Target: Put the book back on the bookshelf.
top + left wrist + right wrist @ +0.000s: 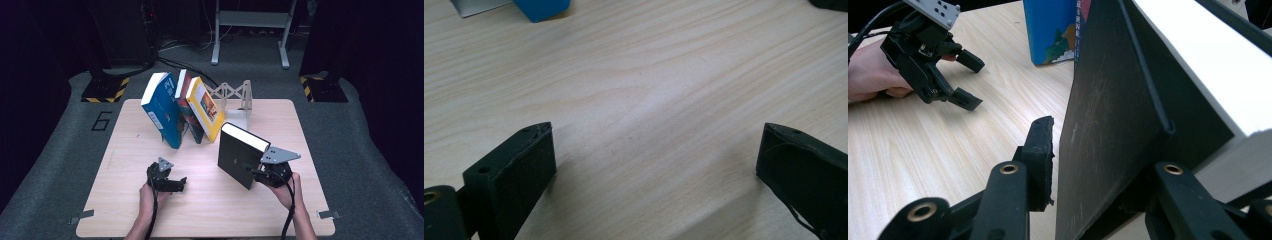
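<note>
Both grippers sit low over the table (pixel 130 200). My right gripper (pixel 256 173) has the black book (pixel 239 159) between its jaws; in the right gripper view the near pad (pixel 1042 150) stands just off the cover with a thin gap showing, so the grip is loosened and the jaws are open around it. That book stands upright on its edge, near the table's right side, its white page block (pixel 1198 55) facing up. My left gripper (pixel 175 184) hovers with its jaws spread wide, holding nothing. Farther back, 3 books lean together: blue (pixel 162 111), red (pixel 183 102), yellow (pixel 205 107), against a white bookend (pixel 239 100).
</note>
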